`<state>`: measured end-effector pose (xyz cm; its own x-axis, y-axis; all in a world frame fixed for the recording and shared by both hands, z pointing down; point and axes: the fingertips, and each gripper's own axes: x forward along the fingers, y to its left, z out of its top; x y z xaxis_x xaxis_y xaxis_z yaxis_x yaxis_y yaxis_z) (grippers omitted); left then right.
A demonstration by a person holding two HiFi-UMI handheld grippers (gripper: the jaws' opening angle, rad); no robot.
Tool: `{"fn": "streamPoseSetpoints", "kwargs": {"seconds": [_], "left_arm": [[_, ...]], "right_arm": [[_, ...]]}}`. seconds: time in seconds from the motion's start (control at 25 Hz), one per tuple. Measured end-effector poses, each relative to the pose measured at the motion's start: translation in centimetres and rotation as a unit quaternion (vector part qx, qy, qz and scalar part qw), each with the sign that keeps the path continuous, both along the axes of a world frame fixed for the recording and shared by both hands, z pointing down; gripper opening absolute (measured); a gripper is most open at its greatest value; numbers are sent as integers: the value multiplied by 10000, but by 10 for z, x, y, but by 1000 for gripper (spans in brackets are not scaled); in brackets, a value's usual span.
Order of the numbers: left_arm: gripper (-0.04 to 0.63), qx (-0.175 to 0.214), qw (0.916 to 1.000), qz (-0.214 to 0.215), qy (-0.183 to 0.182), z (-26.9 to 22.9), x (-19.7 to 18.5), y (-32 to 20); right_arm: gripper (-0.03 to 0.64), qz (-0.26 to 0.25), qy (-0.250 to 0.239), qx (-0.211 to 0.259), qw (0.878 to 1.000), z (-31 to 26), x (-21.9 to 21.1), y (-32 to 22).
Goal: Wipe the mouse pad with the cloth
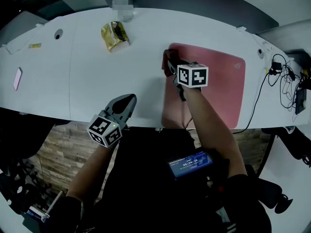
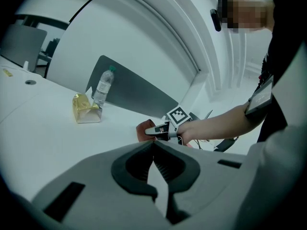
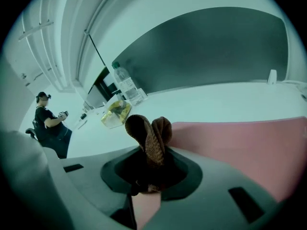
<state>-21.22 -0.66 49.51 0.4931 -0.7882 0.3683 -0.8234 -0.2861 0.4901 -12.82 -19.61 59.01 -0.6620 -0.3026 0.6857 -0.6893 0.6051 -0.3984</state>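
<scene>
Pinching the cloth [image 3: 149, 133] in the right gripper [image 1: 171, 69]; it bunches just ahead of the jaws, at the pad's [image 1: 218, 81] corner. Most of the pad lies to the gripper's right and behind it, so I judge the wiping largely left. Left gripper [image 1: 127, 103] is pressed together, empty, off the pad.

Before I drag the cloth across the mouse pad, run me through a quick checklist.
1. Cloth clamped in right tool: ok.
2. Cloth over the mouse pad's far left corner: ok; pressing on it: cannot tell.
3. Pad surface free of objects: ok.
4. Left tool shut, empty, off the pad: ok.
5. Yellow packet and bottle clear of the pad: ok.
6. Black cable off the pad's right edge: cannot tell.
</scene>
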Motion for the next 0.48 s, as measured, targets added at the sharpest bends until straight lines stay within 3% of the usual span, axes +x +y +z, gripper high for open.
{"fn": "streamPoseSetpoints", "kwargs": {"seconds": [0.48], "left_arm": [[9,36,9999,125,-75,-5,48,-17]], "right_arm": [[116,118,401,270,9988,4,74,-20]]}}
